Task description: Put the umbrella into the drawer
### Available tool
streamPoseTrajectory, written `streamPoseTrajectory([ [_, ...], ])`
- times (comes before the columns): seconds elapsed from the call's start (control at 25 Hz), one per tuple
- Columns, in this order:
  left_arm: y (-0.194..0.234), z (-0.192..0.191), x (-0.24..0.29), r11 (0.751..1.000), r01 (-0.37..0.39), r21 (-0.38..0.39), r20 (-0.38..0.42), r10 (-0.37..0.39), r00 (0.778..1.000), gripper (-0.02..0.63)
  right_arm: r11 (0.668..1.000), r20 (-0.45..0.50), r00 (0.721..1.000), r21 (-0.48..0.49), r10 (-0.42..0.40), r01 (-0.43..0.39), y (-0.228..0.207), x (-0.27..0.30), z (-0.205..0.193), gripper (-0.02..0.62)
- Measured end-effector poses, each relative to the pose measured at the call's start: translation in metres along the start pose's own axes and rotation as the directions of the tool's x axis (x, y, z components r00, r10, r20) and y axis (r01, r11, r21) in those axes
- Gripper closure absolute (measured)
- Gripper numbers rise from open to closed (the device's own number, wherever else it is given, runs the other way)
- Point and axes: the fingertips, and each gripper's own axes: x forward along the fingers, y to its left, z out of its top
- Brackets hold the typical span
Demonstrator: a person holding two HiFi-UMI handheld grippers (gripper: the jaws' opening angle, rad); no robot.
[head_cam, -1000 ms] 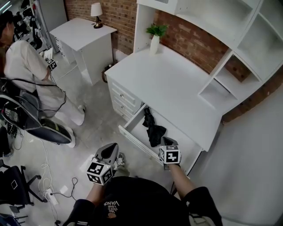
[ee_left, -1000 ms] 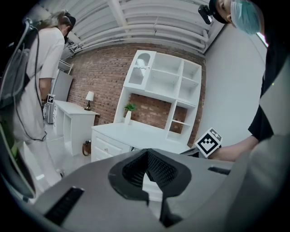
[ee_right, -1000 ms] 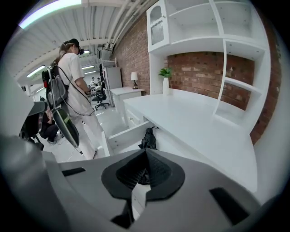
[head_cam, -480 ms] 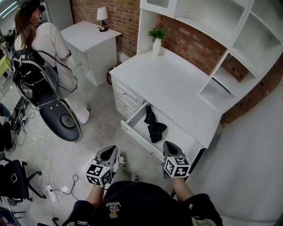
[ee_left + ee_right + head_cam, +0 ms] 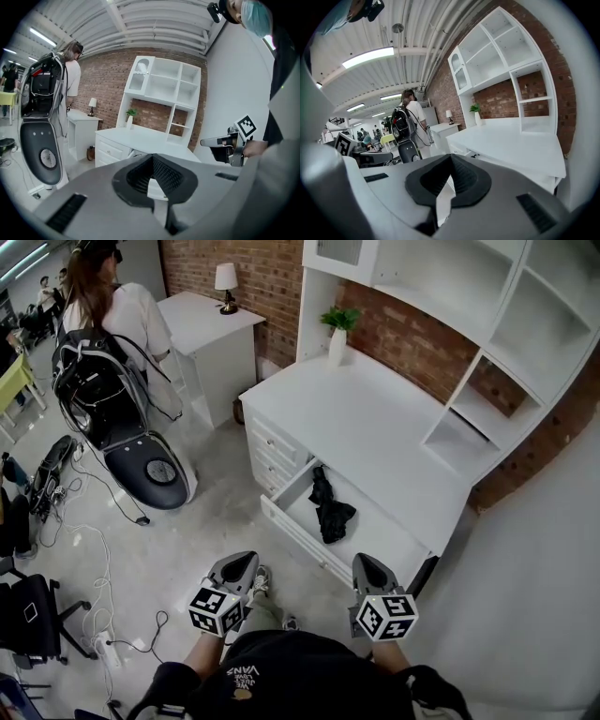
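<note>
My left gripper (image 5: 238,564) and right gripper (image 5: 367,566) sit pressed together, empty, short of the open drawer (image 5: 302,540) front (umbrella (image 5: 330,512) inside)

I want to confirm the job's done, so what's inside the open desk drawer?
The black umbrella lies inside the drawer; the floor beside it looks bare. The drawer's back part is covered by the desktop.

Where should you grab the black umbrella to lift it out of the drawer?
Probably its middle, coming straight down from above: the umbrella lies flat in the open drawer, whose walls block the sides.
</note>
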Motion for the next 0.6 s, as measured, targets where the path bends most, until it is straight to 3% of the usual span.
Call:
streamPoseTrajectory([
  [0.6,-0.026,0.007,-0.005,0.999,0.041,0.036,0.001,-0.041,0.999,0.6,0.998,0.036,0.999,-0.062,0.021,-0.019,0.01,-0.017,0.018,0.595],
])
